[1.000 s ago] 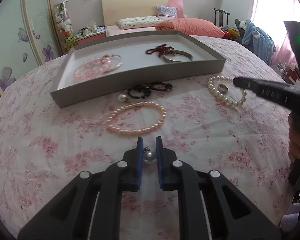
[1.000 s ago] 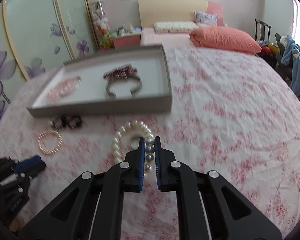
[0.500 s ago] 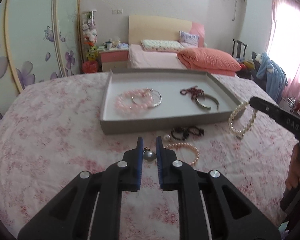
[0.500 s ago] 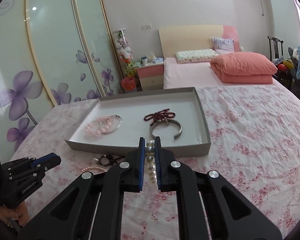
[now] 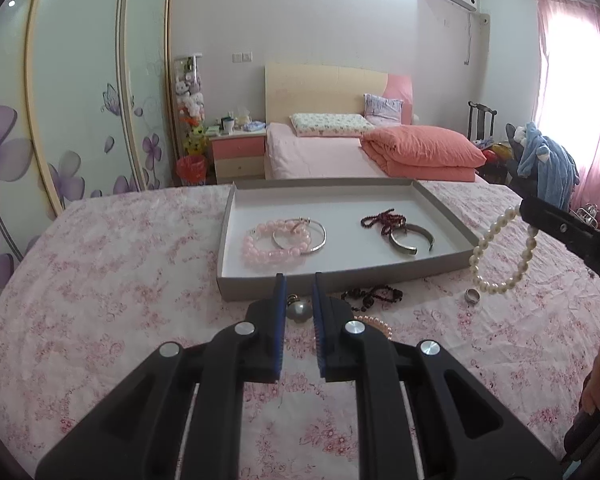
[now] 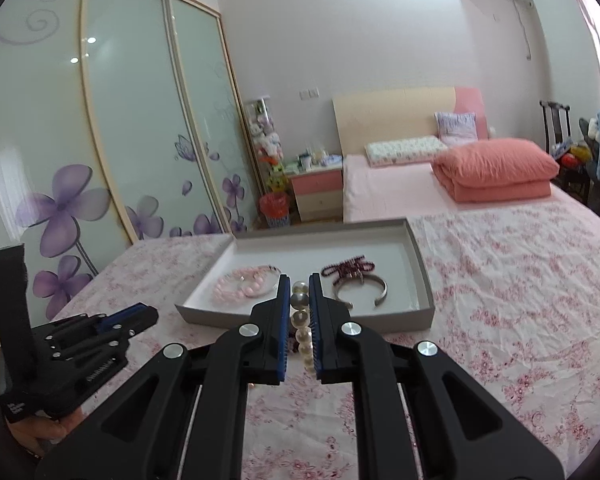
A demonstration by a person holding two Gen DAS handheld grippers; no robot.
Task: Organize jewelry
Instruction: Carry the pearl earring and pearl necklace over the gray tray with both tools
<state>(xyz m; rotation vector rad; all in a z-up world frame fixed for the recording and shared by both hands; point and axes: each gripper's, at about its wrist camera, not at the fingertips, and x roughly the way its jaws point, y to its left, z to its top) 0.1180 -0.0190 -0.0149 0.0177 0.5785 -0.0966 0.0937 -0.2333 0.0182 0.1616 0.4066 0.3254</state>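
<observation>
A grey tray (image 5: pixel 444 258) sits on the floral bedspread and holds a pink bead bracelet (image 5: pixel 274 240), a silver bangle (image 5: pixel 300 236), a dark red bead piece (image 5: pixel 382 218) and a silver cuff (image 5: pixel 410 238). My left gripper (image 5: pixel 299 300) is shut on a grey pearl earring (image 5: pixel 298 310), held above the bed before the tray's near wall. My right gripper (image 6: pixel 299 300) is shut on a white pearl bracelet (image 6: pixel 302 320); the bracelet hangs in the air at the tray's right corner in the left wrist view (image 5: pixel 500 256).
On the bedspread before the tray lie a black bead bracelet (image 5: pixel 370 295), a silver ring (image 5: pixel 472 296) and a peach pearl bracelet (image 5: pixel 376 322), partly hidden by my left fingers. A bed with orange quilt (image 5: pixel 420 152) and a wardrobe (image 6: pixel 100 140) stand behind.
Both grippers have risen from the bedspread with their loads and tilted level. The pearl bracelet now hangs clear of the bed; the ring stayed behind.
</observation>
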